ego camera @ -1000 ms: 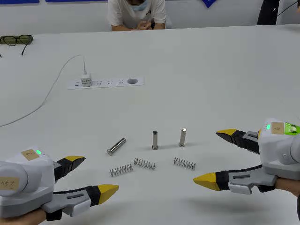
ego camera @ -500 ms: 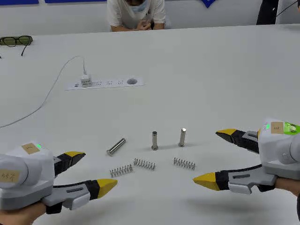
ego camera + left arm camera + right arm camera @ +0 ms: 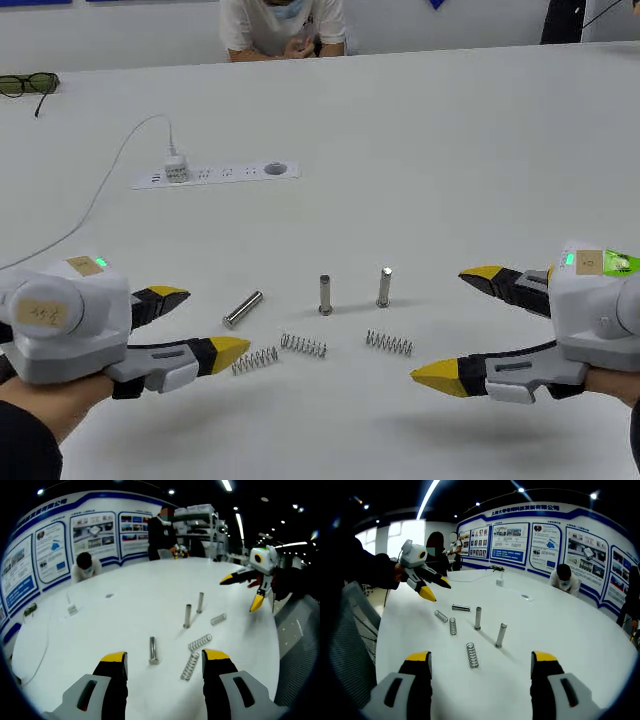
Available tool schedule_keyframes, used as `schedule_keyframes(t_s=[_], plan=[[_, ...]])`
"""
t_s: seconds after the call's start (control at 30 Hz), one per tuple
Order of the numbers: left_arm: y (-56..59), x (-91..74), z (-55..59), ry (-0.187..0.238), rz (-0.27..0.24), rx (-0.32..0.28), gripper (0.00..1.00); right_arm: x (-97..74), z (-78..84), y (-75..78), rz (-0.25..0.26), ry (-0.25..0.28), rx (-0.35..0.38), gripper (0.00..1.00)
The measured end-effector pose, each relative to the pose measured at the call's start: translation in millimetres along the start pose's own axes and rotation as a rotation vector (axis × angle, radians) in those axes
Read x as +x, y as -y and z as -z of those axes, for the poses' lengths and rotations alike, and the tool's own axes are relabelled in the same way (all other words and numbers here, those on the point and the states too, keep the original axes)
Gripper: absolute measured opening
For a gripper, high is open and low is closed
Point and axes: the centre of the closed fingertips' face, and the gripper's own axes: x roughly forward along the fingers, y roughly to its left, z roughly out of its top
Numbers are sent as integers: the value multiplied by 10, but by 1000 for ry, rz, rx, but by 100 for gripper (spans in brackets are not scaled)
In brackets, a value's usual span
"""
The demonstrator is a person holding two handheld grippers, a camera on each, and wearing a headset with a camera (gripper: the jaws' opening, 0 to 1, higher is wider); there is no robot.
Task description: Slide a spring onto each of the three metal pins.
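Note:
Three metal pins are on the white table: one lies flat (image 3: 243,309), two stand upright (image 3: 325,295) (image 3: 385,287). In front of them lie three loose springs (image 3: 255,360) (image 3: 304,346) (image 3: 390,344). My left gripper (image 3: 200,320) hovers open just left of the lying pin, its lower tip close to the leftmost spring. The left gripper view has that lying pin (image 3: 153,650) and nearest spring (image 3: 190,665) between its open jaws. Right of the springs, my right gripper (image 3: 452,324) hangs wide open and empty. Its own view faces the right spring (image 3: 472,655) and right pin (image 3: 501,635).
A white power strip (image 3: 215,174) with a plugged charger (image 3: 175,165) and trailing cable lies behind the pins. Dark glasses (image 3: 25,84) rest at the far left. A person (image 3: 283,25) sits at the table's far side.
My left gripper has moved forward and up toward the lying pin and the leftmost spring. The right gripper has hardly moved. Pins and springs lie as before.

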Motion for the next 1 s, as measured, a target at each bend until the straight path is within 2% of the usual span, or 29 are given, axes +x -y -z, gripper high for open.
schedule_keyframes(t_s=[0.37,0.7,1.0], plan=[[-112,223,-189,-40,13,31,53,-13,17,30,6,-3,5,83],[-179,389,-191,-137,23,47,43,-6,30,44,8,-6,7,83],[-212,509,-82,-257,33,56,35,-4,47,45,9,-14,3,83]])
